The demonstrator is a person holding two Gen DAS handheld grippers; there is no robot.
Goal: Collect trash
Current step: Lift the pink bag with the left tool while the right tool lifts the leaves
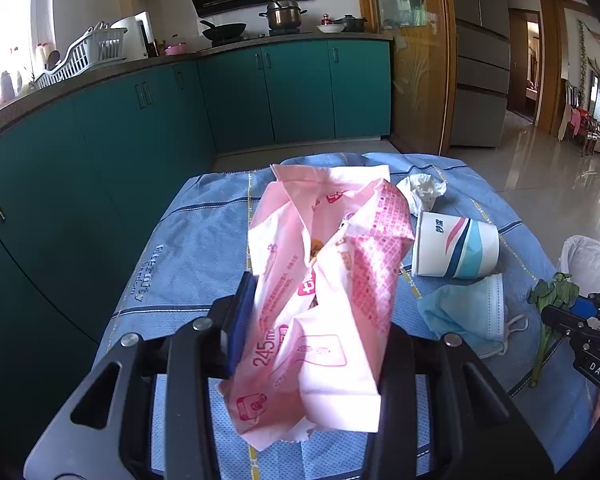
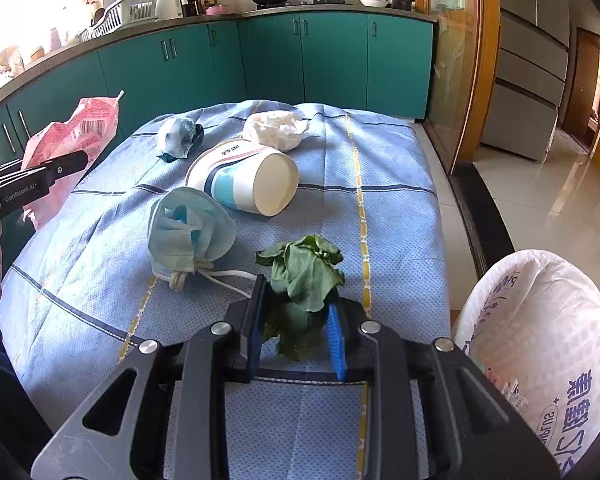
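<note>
My left gripper (image 1: 312, 320) is shut on a crumpled pink plastic wrapper (image 1: 324, 280) and holds it above the blue checked tablecloth (image 1: 192, 248); the wrapper also shows in the right wrist view (image 2: 76, 136). My right gripper (image 2: 296, 312) is shut on a wilted green leafy vegetable (image 2: 304, 276), also visible in the left wrist view (image 1: 548, 304). On the cloth lie a paper cup on its side (image 2: 248, 180), a blue face mask (image 2: 188, 232), a crumpled white tissue (image 2: 276, 128) and a small crumpled blue mask (image 2: 180, 136).
A white trash bag (image 2: 540, 344) stands open off the table's right edge. Teal kitchen cabinets (image 2: 332, 56) run behind and to the left of the table. A grey refrigerator (image 2: 528, 64) and glossy tiled floor (image 2: 556, 208) are at the right.
</note>
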